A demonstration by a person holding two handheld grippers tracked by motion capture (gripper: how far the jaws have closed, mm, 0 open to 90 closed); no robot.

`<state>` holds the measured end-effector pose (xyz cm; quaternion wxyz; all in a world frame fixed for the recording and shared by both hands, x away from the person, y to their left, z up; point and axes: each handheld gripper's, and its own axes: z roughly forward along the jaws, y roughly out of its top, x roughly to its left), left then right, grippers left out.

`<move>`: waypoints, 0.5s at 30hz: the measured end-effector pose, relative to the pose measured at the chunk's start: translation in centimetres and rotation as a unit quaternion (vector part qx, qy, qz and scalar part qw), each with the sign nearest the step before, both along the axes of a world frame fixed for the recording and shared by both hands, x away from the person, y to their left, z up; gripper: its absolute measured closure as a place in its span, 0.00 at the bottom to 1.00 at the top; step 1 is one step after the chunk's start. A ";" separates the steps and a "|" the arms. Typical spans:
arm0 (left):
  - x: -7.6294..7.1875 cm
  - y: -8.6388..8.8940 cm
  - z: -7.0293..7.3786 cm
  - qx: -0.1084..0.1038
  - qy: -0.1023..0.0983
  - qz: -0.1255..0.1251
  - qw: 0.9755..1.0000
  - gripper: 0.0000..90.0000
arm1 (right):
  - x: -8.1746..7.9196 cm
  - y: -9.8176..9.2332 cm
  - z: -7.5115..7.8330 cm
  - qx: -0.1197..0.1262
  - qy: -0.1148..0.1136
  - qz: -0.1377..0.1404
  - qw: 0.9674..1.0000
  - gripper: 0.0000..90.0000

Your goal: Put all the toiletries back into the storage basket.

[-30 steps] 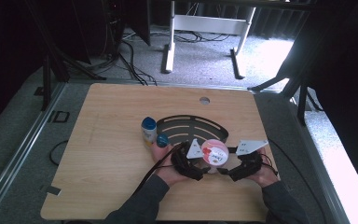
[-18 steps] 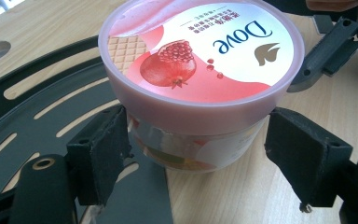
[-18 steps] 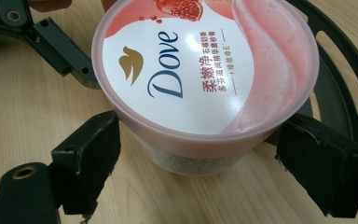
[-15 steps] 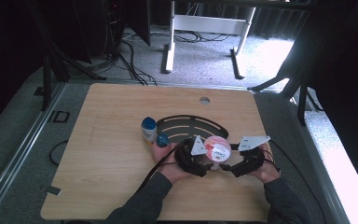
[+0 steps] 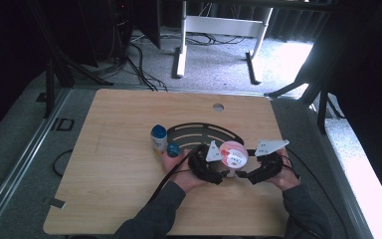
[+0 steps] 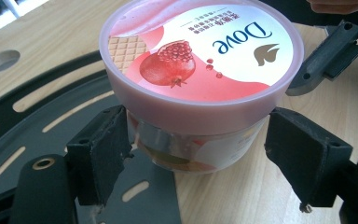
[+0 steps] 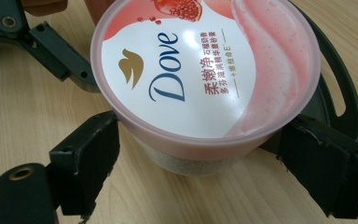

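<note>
Compared with a second ago, the pink-lidded Dove tub point(image 5: 234, 154) has been nudged slightly right and is now bracketed by both tools on the table point(image 5: 114, 199). The left hand-held gripper point(image 6: 193, 154) is set around its body, the right hand-held gripper point(image 7: 200, 158) under the lid, both spread and not quite clamped, so a two-sided grab or lid twist looks close. The black slotted plate point(image 5: 199, 132) is partly under the tub, and two blue-capped bottles point(image 5: 159, 139) are parked just left, near enough to be bumped.

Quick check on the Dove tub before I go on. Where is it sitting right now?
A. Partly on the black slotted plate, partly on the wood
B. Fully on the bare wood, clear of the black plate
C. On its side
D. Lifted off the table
A: in the left gripper view the Dove tub stands upright, its base overlapping the black slotted plate and the wooden table.
</note>
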<state>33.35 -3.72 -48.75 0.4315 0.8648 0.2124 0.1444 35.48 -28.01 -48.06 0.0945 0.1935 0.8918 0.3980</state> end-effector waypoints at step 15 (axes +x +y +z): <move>1.2 -0.2 0.0 -0.006 0.008 0.010 1.000 0.25 | 1.4 0.0 0.4 -0.006 0.006 -0.003 1.000 0.14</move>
